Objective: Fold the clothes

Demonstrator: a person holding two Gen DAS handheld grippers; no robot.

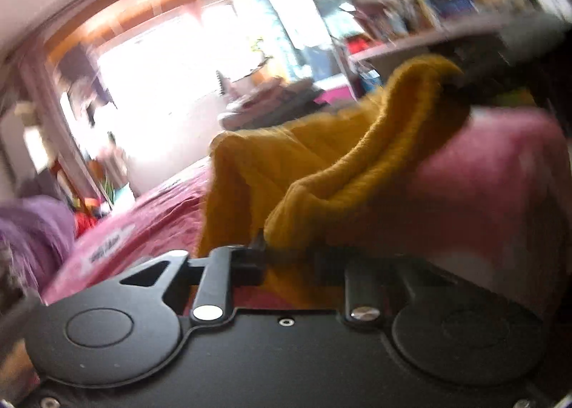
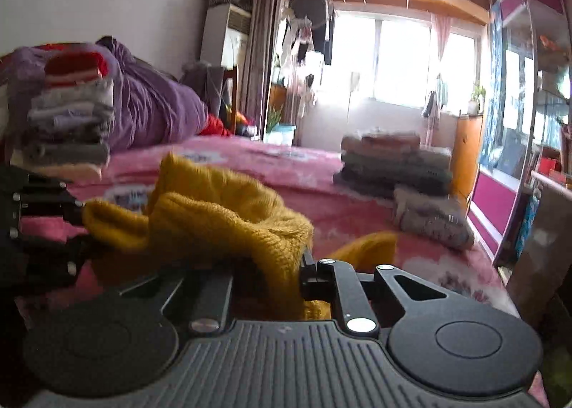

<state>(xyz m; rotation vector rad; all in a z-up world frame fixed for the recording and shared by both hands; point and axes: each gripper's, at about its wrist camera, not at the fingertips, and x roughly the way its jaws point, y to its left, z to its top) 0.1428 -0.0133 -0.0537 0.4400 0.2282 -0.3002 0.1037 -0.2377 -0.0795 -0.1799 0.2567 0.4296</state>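
A mustard-yellow knitted garment (image 1: 286, 165) hangs bunched above the pink bedspread (image 1: 143, 215). My left gripper (image 1: 289, 250) is shut on one edge of it, the cloth covering the fingertips. In the right wrist view the same knit garment (image 2: 221, 218) is draped over my right gripper (image 2: 264, 265), which is shut on it; one black finger (image 2: 307, 272) shows beside the cloth. Each gripper appears in the other's view: the right gripper (image 1: 461, 90) pinches the far end at upper right, and the left gripper (image 2: 77, 225) pinches the sleeve-like end at the left.
On the bed (image 2: 321, 200) stand a tall stack of folded clothes (image 2: 68, 122) at the left, a second stack (image 2: 393, 165) at the far right, and a grey rolled piece (image 2: 429, 222). A purple duvet (image 2: 153, 104) lies behind. A magenta cabinet (image 2: 507, 158) borders the bed's right side.
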